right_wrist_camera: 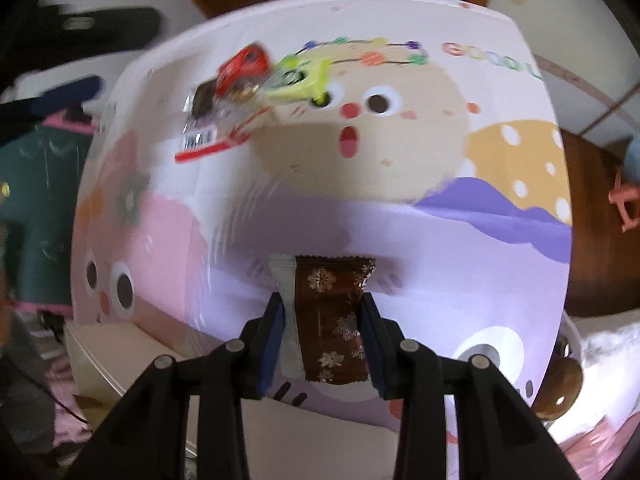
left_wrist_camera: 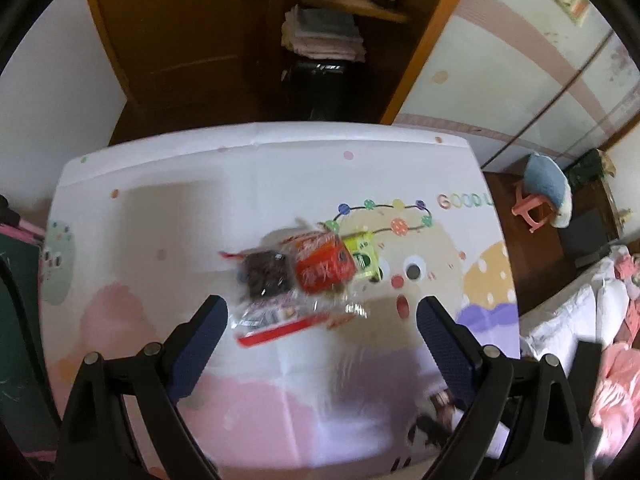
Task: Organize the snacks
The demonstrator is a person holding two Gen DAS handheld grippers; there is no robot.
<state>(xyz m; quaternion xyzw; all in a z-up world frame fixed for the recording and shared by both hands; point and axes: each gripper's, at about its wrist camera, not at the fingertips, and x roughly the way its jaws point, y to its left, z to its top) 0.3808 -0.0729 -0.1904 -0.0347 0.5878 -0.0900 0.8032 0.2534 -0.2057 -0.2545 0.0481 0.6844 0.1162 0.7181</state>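
A small pile of snacks lies mid-table on the cartoon-printed cover [left_wrist_camera: 160,208]: a dark brown packet [left_wrist_camera: 266,274], a red packet [left_wrist_camera: 324,266], a yellow-green packet [left_wrist_camera: 362,256] and a clear packet with a red edge [left_wrist_camera: 280,324]. My left gripper [left_wrist_camera: 322,304] hangs just above the pile, its jaws wide open and holding nothing. The right wrist view shows the same pile far off, led by the red packet [right_wrist_camera: 242,66]. My right gripper [right_wrist_camera: 322,298] is shut on a brown snowflake-printed packet [right_wrist_camera: 332,316] with a white strip along its left side, held above the table's near part.
A wooden wardrobe with folded cloths [left_wrist_camera: 320,32] stands behind the table. To the right are a pink stool with a blue cushion [left_wrist_camera: 540,200] and a bed with pink bedding [left_wrist_camera: 580,320]. A dark green board [left_wrist_camera: 16,300] is at the left edge.
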